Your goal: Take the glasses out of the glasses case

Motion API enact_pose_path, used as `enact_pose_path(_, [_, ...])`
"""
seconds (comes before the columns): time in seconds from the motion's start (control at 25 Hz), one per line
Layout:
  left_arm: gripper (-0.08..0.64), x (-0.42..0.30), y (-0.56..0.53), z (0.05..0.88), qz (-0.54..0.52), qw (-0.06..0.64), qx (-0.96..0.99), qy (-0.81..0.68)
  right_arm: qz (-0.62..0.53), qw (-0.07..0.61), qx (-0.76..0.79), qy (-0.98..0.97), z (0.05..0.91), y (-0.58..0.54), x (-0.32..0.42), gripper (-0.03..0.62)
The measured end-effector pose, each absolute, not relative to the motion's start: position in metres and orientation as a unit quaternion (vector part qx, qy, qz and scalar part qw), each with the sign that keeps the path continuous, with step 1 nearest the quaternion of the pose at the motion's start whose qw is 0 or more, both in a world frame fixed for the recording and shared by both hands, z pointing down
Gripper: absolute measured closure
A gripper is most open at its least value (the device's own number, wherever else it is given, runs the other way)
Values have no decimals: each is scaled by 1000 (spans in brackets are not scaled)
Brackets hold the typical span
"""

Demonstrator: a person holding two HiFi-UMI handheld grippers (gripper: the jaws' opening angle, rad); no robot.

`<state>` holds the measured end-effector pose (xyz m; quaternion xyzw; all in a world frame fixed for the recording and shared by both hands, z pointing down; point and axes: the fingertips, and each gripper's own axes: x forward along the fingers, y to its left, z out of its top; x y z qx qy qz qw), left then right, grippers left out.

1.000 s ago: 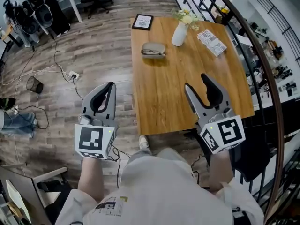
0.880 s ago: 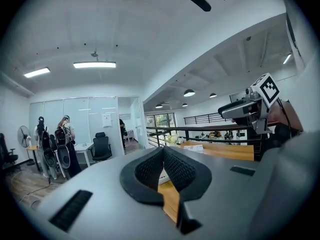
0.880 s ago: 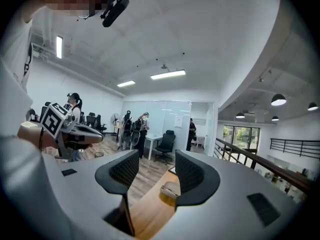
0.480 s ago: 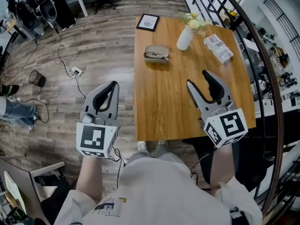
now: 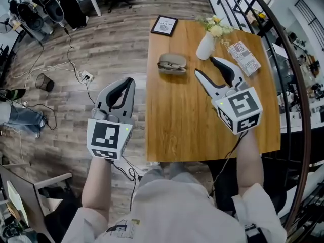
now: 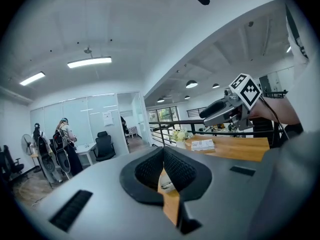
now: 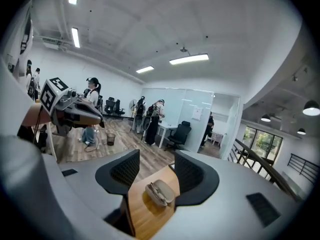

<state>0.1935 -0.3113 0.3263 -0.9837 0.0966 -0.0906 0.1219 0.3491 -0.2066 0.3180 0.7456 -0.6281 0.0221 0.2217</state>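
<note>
While the glasses case [image 5: 171, 65] lies open on the wooden bench [image 5: 182, 120], close to its left edge and toward the far end, the glasses [image 5: 169, 66] rest inside it, dark-framed against the pale lining; nothing touches the case

Held above the bench, the right gripper [image 5: 204, 67] points toward the far end with its jaws released and clearly apart; the tips hang just right of the case and beside the foot of a white vase [image 5: 205, 46] that carries pale flowers [image 5: 215, 28]; in the right gripper view the case shows in the gap between the jaws, some way ahead on the wood, and nothing is clamped between them

Off the bench's left side, the left gripper [image 5: 127, 82] is held over the plank floor [image 5: 101, 44], well apart from the case; its jaws are clenched, the ribbed pads meeting at the tips with nothing between them, and only a sliver of the bench shows below the meeting point in the left gripper view

At the far left corner of the bench lies a framed picture [image 5: 165, 25]; a printed packet [image 5: 244, 57] lies to the right of the vase; cables [image 5: 61, 67] trail across the floor
</note>
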Motion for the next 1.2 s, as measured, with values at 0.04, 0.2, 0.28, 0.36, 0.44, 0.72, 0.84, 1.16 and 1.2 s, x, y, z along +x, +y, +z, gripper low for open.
enact_pose_path(0.04, [543,202,-314,327,-90,120,-984,96,30,223,740,-633,324,-216,356,351])
enact_pose_path(0.2, [543,237,-330,330,-87,119,-985,94,51,241,720,-648,347,-258,379,351])
enact_pose_path(0.28, [543,252,-340,339,-94,119,-984,93,59,255,709,-654,361,-280,390,351])
enact_pose_path(0.36, [543,267,-351,352,-105,117,-983,92,69,273,698,-658,378,-299,402,351])
enact_pose_path(0.44, [543,281,-363,368,-118,114,-982,94,83,286,689,-661,399,-314,416,351])
enact_pose_path(0.72, [543,313,-404,441,-148,90,-981,92,136,320,680,-646,483,-350,455,356])
enact_pose_path(0.84, [543,326,-419,472,-165,76,-979,92,149,335,674,-641,522,-365,468,356])
enact_pose_path(1.16, [543,347,-434,552,-200,19,-976,77,210,380,640,-635,625,-388,481,359])
enact_pose_path(1.2, [543,347,-437,561,-207,15,-975,78,212,387,635,-634,635,-391,482,359])
